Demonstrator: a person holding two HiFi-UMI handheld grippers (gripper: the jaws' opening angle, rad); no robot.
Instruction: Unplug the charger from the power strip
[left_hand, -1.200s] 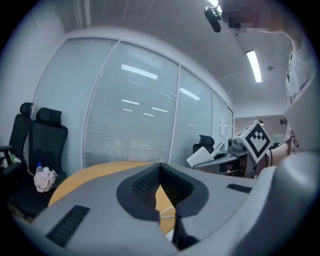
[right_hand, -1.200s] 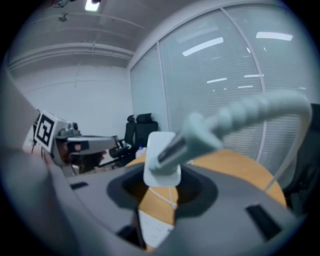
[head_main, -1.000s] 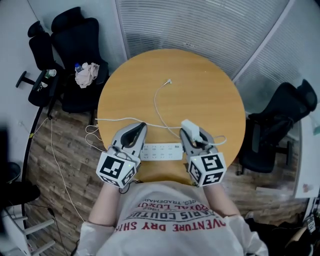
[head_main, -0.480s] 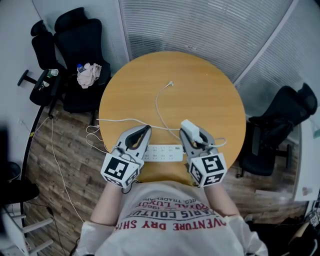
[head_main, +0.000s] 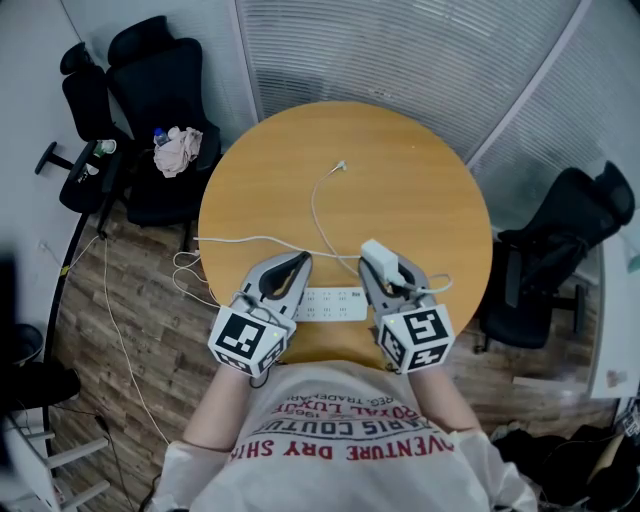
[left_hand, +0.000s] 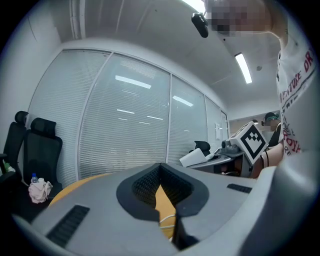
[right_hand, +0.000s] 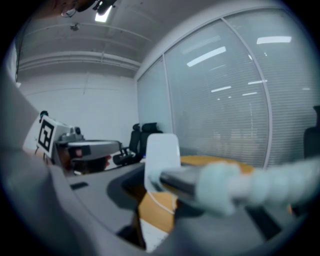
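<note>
A white power strip (head_main: 335, 303) lies near the front edge of the round wooden table (head_main: 400, 170). My right gripper (head_main: 388, 272) is shut on the white charger (head_main: 381, 256), which it holds just beyond the strip's right end; whether its pins are in a socket is hidden. In the right gripper view the charger (right_hand: 161, 150) stands upright between the jaws, with the strip (right_hand: 150, 235) below. The charger's thin white cable (head_main: 316, 210) trails across the table. My left gripper (head_main: 301, 263) is shut and empty over the strip's left end; its tips (left_hand: 172, 222) meet.
The strip's own white cord (head_main: 215, 241) runs off the table's left edge to the wooden floor. Black office chairs (head_main: 150, 90) stand at the back left, one with a cloth and a bottle on it. Another chair (head_main: 555, 245) stands at the right. Blinds fill the far wall.
My left gripper has slid to the right, over the strip's left end. The right gripper and the charger have stayed where they were.
</note>
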